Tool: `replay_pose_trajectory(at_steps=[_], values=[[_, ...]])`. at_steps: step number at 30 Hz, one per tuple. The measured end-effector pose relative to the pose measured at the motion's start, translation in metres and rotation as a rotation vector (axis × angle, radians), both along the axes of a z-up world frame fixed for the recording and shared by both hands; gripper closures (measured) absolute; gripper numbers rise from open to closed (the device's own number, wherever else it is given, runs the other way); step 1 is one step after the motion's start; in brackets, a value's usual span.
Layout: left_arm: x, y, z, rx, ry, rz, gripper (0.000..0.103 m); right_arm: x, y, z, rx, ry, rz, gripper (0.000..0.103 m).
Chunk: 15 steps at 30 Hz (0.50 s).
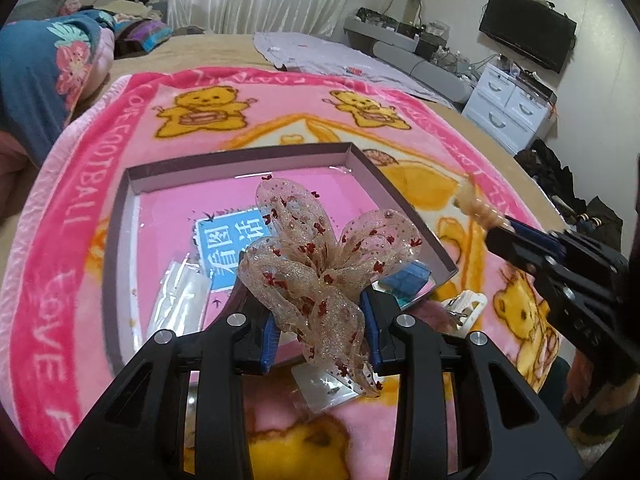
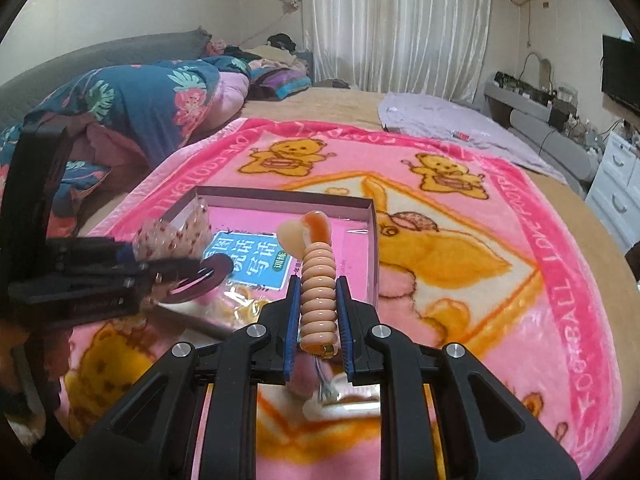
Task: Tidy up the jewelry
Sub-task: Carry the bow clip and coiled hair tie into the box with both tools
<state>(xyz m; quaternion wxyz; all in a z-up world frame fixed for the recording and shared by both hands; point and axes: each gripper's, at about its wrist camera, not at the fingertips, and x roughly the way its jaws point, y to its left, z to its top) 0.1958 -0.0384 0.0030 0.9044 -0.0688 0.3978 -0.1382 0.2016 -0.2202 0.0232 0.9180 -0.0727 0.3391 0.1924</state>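
My left gripper (image 1: 322,320) is shut on a sheer glittery bow (image 1: 320,256) dotted with small red shapes and holds it above the near part of a shallow open box (image 1: 240,154). The box has grey-purple walls and a pink floor. My right gripper (image 2: 318,286) is shut on a peach spiral coil hair tie (image 2: 318,288) with pale heart charms at its tip, just off the box's (image 2: 280,196) near right corner. In the left wrist view the right gripper (image 1: 505,227) comes in from the right with the coil (image 1: 476,204). The right wrist view shows the left gripper (image 2: 130,256) and bow (image 2: 176,232) at the left.
Inside the box lie a blue booklet (image 1: 228,256), clear plastic bags (image 1: 176,296) and a small blue case (image 1: 408,280). A white clip (image 1: 466,306) lies outside the box's near right corner. Everything rests on a pink bear-print blanket (image 2: 460,272) on a bed, with folded quilts (image 2: 140,100) at the far left.
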Motion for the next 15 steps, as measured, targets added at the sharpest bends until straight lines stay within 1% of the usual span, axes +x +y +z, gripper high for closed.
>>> replay_pose_trajectory(at_steps=[6,11,15], values=[[0.008,-0.001,-0.011,0.029,0.013,-0.006,0.072,0.027,0.012,-0.020,-0.015,0.053,0.007,0.086],[0.013,0.001,-0.018,0.049,0.030,-0.003,0.070,0.048,0.019,-0.037,-0.025,0.103,0.005,0.086],[0.015,0.004,-0.022,0.057,0.038,0.004,0.065,0.063,0.021,-0.048,-0.022,0.141,-0.006,0.086]])
